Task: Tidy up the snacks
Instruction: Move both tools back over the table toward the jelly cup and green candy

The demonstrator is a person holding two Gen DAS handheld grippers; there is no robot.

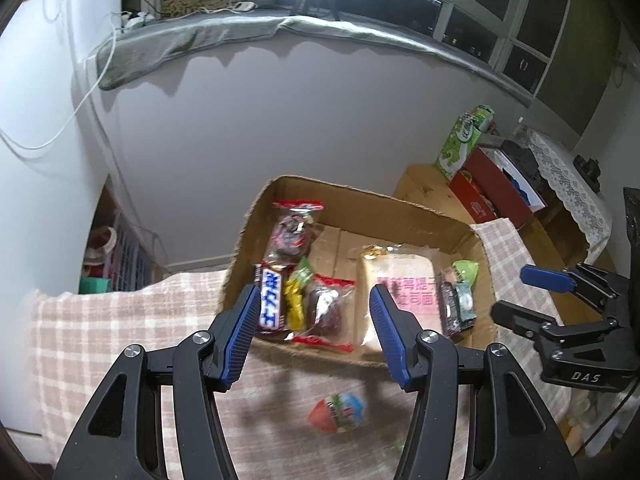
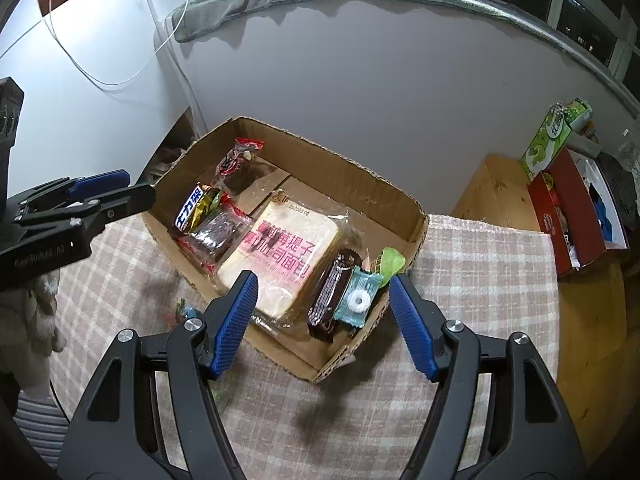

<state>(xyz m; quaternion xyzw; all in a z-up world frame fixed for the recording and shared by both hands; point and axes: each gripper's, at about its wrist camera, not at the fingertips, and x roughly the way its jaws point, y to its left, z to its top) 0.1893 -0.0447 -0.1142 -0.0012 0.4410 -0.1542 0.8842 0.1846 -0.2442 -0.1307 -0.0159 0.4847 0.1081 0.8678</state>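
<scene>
Checked cloth [image 2: 480,264] carries cardboard box [image 2: 416,220]; small wrapped snack [image 1: 340,410] just beside.

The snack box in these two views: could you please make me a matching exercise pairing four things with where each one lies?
Things:
1. Bread pack
2. Mint candy
3. Egg-shaped sweet
4. Green carton

Places:
A. On the checked cloth, outside the cardboard box
B. Middle of the box, lying flat
C. On the wooden surface beside the red box
D. In the box's near right corner, next to the dark chocolate bar

Pairs: 1-B, 2-D, 3-A, 4-C
</scene>
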